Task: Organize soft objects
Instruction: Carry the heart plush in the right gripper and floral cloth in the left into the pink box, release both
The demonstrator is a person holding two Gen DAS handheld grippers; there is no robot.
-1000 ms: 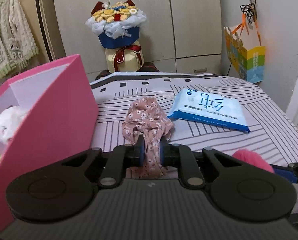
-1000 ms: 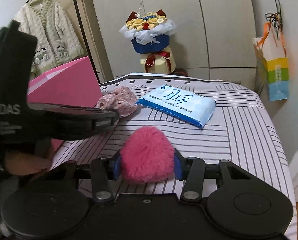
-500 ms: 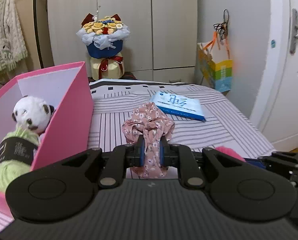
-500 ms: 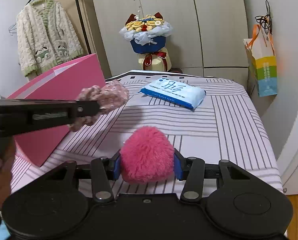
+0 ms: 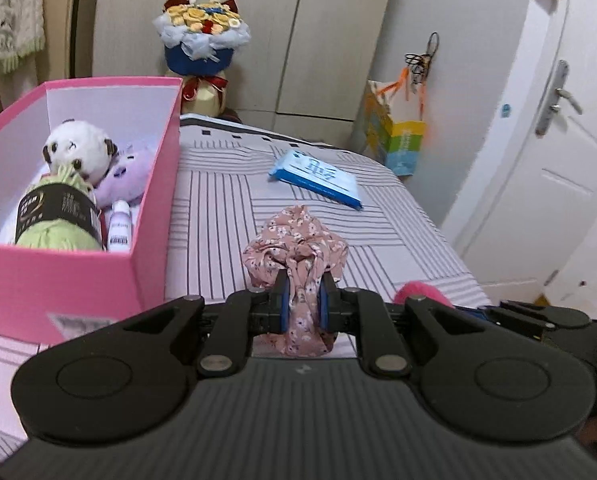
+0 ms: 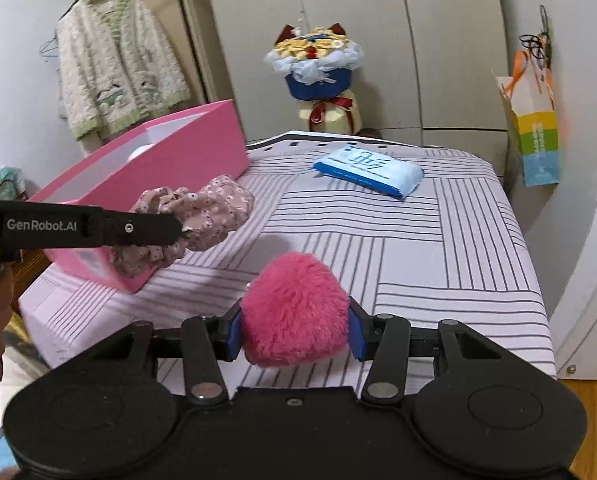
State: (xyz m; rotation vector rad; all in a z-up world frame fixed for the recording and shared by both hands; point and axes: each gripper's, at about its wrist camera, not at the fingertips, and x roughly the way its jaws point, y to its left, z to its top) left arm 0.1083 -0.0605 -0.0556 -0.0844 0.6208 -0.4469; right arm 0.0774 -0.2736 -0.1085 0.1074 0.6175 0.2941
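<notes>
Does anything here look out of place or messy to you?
Only mildly. Among the plush toys and yarn in the pink box lies a small hard-looking bottle, odd among soft things. The blue wipes pack lies alone and askew on the striped bed. Nothing looks spilled or damaged.

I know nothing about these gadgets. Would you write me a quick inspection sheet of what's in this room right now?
Surface: striped bedspread, mostly bare.
Job's things: floral scrunchie in the left gripper; pink pompom in the right gripper; pink box holding a panda plush, purple plush, green yarn and a small bottle.
Clutter: blue wipes pack on the bedspread.
Grippers: both shut on their items, beside the box.
Cables: nothing seen.
Surroundings: wardrobe, bouquet, hanging cardigan, paper bag, door.
</notes>
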